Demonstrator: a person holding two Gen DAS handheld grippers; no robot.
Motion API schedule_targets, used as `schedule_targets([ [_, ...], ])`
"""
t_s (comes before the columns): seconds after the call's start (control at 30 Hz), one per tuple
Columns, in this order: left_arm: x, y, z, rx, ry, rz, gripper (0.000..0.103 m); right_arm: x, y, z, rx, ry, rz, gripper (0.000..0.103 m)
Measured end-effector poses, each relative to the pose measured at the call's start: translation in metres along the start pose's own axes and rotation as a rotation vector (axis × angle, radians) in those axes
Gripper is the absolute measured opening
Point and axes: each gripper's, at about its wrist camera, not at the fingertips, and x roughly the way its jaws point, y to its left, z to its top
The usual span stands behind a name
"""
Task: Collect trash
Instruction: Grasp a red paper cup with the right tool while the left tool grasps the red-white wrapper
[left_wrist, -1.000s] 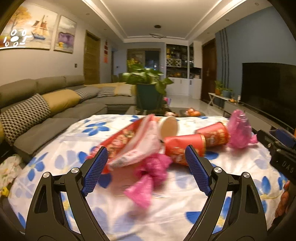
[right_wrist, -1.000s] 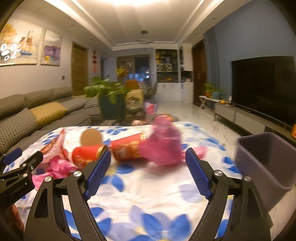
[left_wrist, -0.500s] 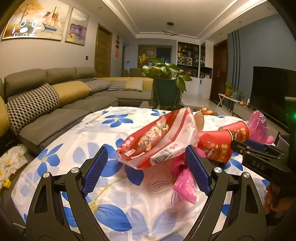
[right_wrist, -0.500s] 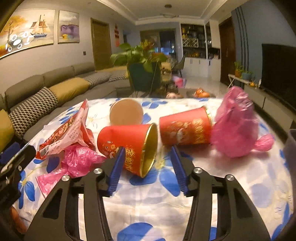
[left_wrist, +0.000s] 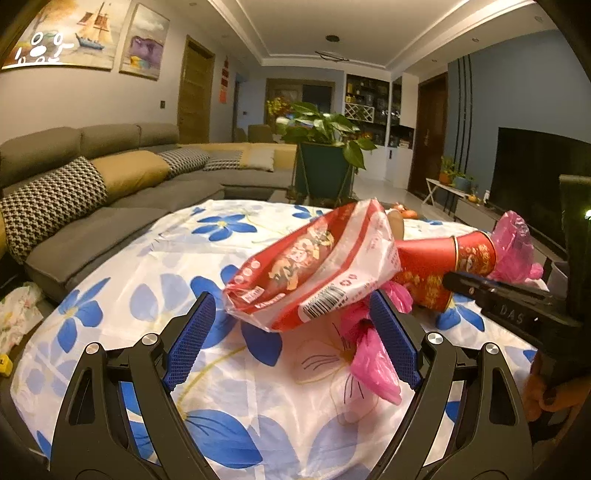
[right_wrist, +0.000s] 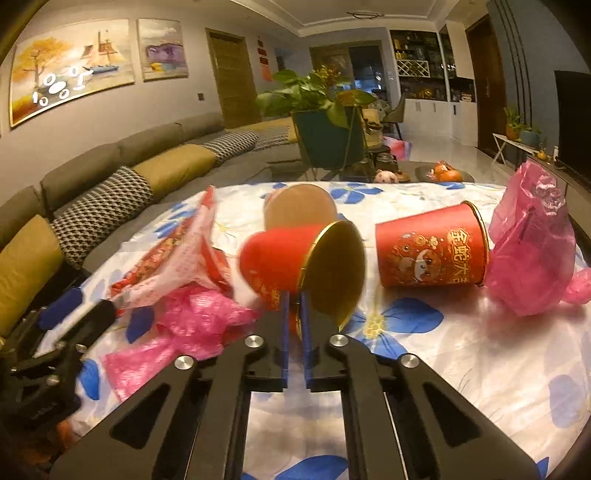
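Note:
A red and white snack bag (left_wrist: 314, 269) lies crumpled on the flowered tablecloth (left_wrist: 147, 266), with a pink plastic bag (left_wrist: 373, 354) under its near end. My left gripper (left_wrist: 290, 299) is open, its blue pads either side of the bag's near end without touching it. In the right wrist view a red paper cup (right_wrist: 273, 266) lies on its side with its gold mouth toward me. My right gripper (right_wrist: 294, 299) is shut on that cup's lower rim. A second red cup (right_wrist: 428, 251) and a larger pink bag (right_wrist: 532, 243) lie to the right. A brown cup (right_wrist: 299, 206) lies behind.
A grey sofa (left_wrist: 92, 192) with cushions runs along the left. A potted plant (left_wrist: 325, 162) stands beyond the table, and a dark TV (left_wrist: 535, 177) is at the right. A hand (left_wrist: 554, 398) holds the right gripper's body (left_wrist: 509, 306) at the left view's right edge.
My right gripper swung left from the pink bag to the lying red cup and closed on its rim. My left gripper came closer to the snack bag and stayed open.

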Motion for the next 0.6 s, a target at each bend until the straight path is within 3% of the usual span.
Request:
schedule_targets([
  [0.6, 0.013, 0.016, 0.001, 0.016, 0.051, -0.023, 0.083, -0.04, 0.005, -0.005, -0.024, -0.077, -0.014, 0.004],
])
